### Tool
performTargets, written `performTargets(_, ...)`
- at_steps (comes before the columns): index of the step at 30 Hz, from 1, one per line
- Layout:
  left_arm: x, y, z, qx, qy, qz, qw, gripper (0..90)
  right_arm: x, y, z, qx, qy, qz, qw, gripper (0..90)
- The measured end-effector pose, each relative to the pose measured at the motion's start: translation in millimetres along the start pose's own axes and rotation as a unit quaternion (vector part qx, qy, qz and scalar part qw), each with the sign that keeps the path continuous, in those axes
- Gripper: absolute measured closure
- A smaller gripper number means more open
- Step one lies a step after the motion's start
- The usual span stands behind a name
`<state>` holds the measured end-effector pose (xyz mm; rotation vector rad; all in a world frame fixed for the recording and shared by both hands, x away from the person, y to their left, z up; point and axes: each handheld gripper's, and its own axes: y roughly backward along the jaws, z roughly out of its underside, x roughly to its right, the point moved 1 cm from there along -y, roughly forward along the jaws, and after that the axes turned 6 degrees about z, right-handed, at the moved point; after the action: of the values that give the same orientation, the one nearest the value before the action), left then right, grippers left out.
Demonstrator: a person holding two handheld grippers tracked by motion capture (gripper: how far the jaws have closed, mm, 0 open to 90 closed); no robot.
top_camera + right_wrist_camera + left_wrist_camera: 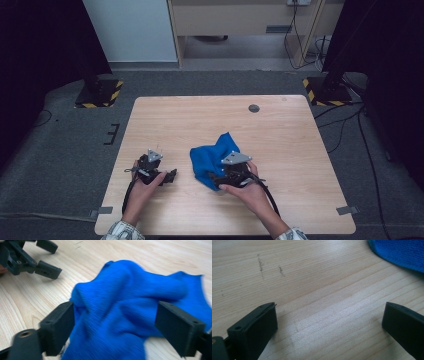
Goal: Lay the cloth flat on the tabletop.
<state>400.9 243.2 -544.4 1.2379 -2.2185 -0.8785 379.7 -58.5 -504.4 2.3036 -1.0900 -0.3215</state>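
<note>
A crumpled blue cloth (216,156) lies bunched near the wooden table's (280,135) centre, toward five o'clock. The right gripper (115,325) straddles its folds, jaws wide. At eight o'clock the left gripper (329,322) gapes over bare wood.

in the left gripper view the cloth (398,253) is cut off by the top and right edges. in the right gripper view its lower folds run off the bottom, motion-blurred. in the high view the right gripper (220,179) hides the cloth's near edge.
</note>
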Motion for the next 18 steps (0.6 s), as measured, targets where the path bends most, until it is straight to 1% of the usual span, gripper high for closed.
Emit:
performTargets(1,0.1,0.0,-0.1,0.000,0.002,-0.001,1.0000,0.0,4.0,4.1,-0.2,0.005,-0.002,0.003,1.0000,14.5)
performTargets(5,0.2,0.2,-0.7,0.002,0.002,-0.001,1.0000,0.5,24.7,18.0,-2.5,0.014,-0.013,0.001,0.9998,10.9)
performTargets(7,-0.7,1.3,-1.4,0.006,0.011,-0.003,0.9999,2.7,37.1,20.7,-3.1,0.020,-0.019,0.006,0.9996,13.7)
performTargets(8,-0.9,1.6,-1.6,0.007,0.014,-0.003,0.9999,3.9,46.0,19.0,-3.2,0.021,-0.021,0.008,0.9995,17.2)
performTargets(9,-1.0,1.9,-2.1,0.008,0.015,-0.004,0.9998,4.4,51.7,16.7,-3.2,0.018,-0.021,0.013,0.9995,23.7)
performTargets(10,-0.8,2.2,-2.6,0.008,0.014,-0.004,0.9999,4.6,59.2,12.9,-2.9,0.014,-0.019,0.020,0.9995,33.1)
performTargets(11,-0.3,2.5,-3.0,0.009,0.012,-0.004,0.9999,5.1,66.0,7.7,-2.8,0.009,-0.017,0.024,0.9995,36.3)
performTargets(12,0.0,2.6,-3.2,0.009,0.011,-0.005,0.9999,5.5,73.2,1.1,-3.5,-0.001,-0.021,0.030,0.9993,42.8)
performTargets(13,0.4,2.8,-3.6,0.010,0.010,-0.004,0.9999,5.5,76.2,-2.7,-3.8,-0.003,-0.019,0.035,0.9992,48.6)
performTargets(14,0.6,2.9,-4.1,0.011,0.009,-0.004,0.9999,5.5,79.9,-7.8,-4.6,-0.001,-0.020,0.037,0.9991,51.0)
performTargets(15,0.8,3.0,-4.6,0.013,0.008,-0.003,0.9999,5.6,82.6,-13.1,-5.3,-0.002,-0.026,0.037,0.9990,53.5)
performTargets(18,0.9,4.2,-5.4,0.018,0.005,-0.003,0.9998,6.5,86.7,-29.6,-6.1,-0.015,-0.031,0.048,0.9982,54.7)
